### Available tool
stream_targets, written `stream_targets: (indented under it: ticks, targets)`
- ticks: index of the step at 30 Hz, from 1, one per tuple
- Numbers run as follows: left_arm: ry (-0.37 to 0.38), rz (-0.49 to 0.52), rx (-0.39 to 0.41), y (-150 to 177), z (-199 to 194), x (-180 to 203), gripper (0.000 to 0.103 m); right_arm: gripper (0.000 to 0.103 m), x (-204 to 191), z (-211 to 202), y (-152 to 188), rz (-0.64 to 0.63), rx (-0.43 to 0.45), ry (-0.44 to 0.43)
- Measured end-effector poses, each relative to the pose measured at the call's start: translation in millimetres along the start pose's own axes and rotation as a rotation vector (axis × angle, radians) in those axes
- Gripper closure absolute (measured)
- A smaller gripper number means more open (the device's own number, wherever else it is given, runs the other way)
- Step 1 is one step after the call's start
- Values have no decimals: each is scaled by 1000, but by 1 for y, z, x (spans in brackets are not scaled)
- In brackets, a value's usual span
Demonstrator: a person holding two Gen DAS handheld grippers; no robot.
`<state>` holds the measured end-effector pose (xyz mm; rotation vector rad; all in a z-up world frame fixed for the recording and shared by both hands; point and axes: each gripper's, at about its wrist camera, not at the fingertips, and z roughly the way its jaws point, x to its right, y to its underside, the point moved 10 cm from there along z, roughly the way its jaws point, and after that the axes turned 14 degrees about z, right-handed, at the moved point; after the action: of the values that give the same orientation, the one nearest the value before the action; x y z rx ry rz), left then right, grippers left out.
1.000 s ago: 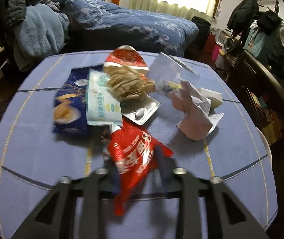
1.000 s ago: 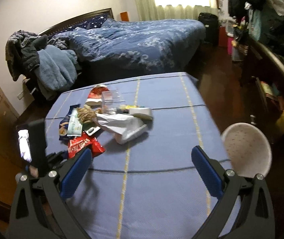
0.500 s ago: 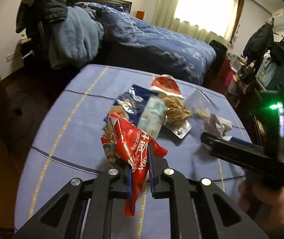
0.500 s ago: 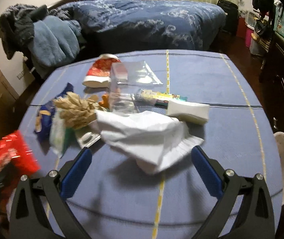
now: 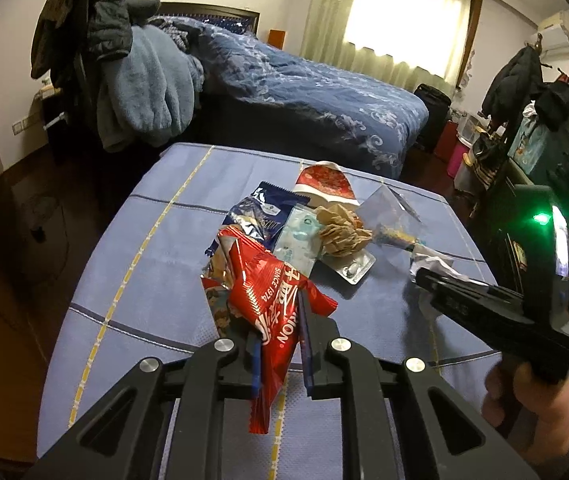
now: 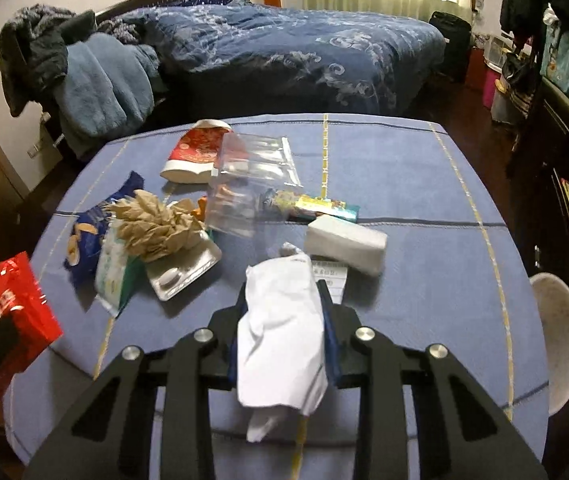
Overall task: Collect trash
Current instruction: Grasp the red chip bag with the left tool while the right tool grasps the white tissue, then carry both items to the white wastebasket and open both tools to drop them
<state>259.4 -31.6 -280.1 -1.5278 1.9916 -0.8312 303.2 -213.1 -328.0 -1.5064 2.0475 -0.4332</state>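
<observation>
My left gripper (image 5: 280, 320) is shut on a red snack wrapper (image 5: 272, 292), held above the near part of the blue-clothed table (image 5: 144, 240). The same wrapper (image 6: 4, 308) shows at the left edge of the right wrist view. My right gripper (image 6: 284, 300) is shut on a crumpled white paper (image 6: 280, 340) that bulges up between its pads. In the left wrist view this gripper (image 5: 424, 276) comes in from the right, a person's hand (image 5: 532, 400) holding it. More trash lies mid-table: a blue biscuit packet (image 6: 92, 232), a wipes pack (image 6: 112, 272), brown crumpled paper (image 6: 156, 224) and a blister pack (image 6: 184, 272).
Farther back lie a red and white cup (image 6: 196, 152), a clear plastic bag (image 6: 252, 172), a colourful wrapper (image 6: 312, 204), a white tissue block (image 6: 344, 244) and a receipt (image 6: 330, 276). A white stool (image 6: 556, 340) stands right of the table. A bed (image 5: 304, 92) lies beyond.
My right gripper came down over the white paper and went from wide open to shut on it. My left gripper lifted the red wrapper off the table and drew back.
</observation>
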Motion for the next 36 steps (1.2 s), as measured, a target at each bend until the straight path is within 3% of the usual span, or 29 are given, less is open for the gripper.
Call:
stream_targets:
  ticks: [7,11,18,24,29,36]
  targets:
    - [26,13,31,-10,-15,15,88,71,22,-45,16,50,12,-69]
    - [68,69,55,-21,-21,44,87,71,49,-81,22,93,42,-95]
    - [207,206,85,-44,-16,134,86,71,114,-133,19,178,113,-67]
    - [355,339,64,-57,6,235,85,71,190,-166,17,256,184,28]
    - [459,388,37,-63,21,302,85,71,250,-178,20,313,215,107]
    - [496,542,24,-65,39,383,85,71,306,-169,17,389,219,139]
